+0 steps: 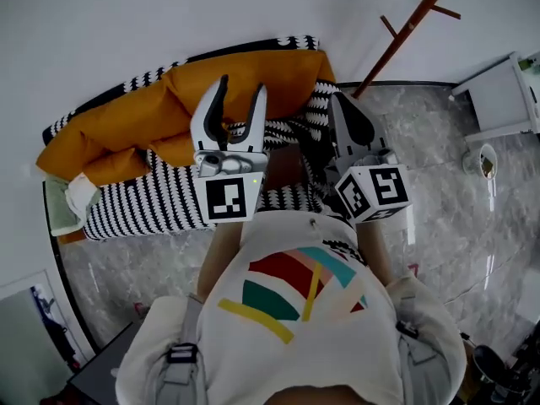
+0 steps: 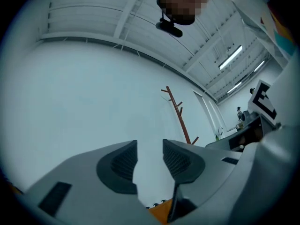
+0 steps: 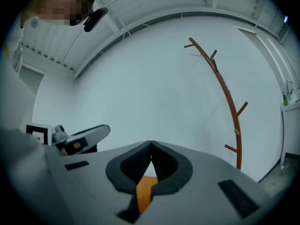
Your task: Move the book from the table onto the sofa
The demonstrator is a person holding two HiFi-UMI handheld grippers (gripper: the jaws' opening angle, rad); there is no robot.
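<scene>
Both empty | left gripper [image 2: 150, 145] fingers spread | right gripper [image 3: 151, 144] fingers pressed together | sofa [image 1: 135, 202] partly hidden behind them

The sofa [image 1: 143, 201] stands with its back to the white wall [image 1: 126, 24]. Its cover is black and white in a tight zigzag stripe, and big orange cushions [image 1: 126, 125] slump along the backrest, taking up much of the seat's width. On the striped seat, towards the right end, lies a flat dark-brown shape, seemingly the book [image 1: 283, 165], lying level with one straight edge showing (most of it is hidden, so its cover can't be made out).
</scene>
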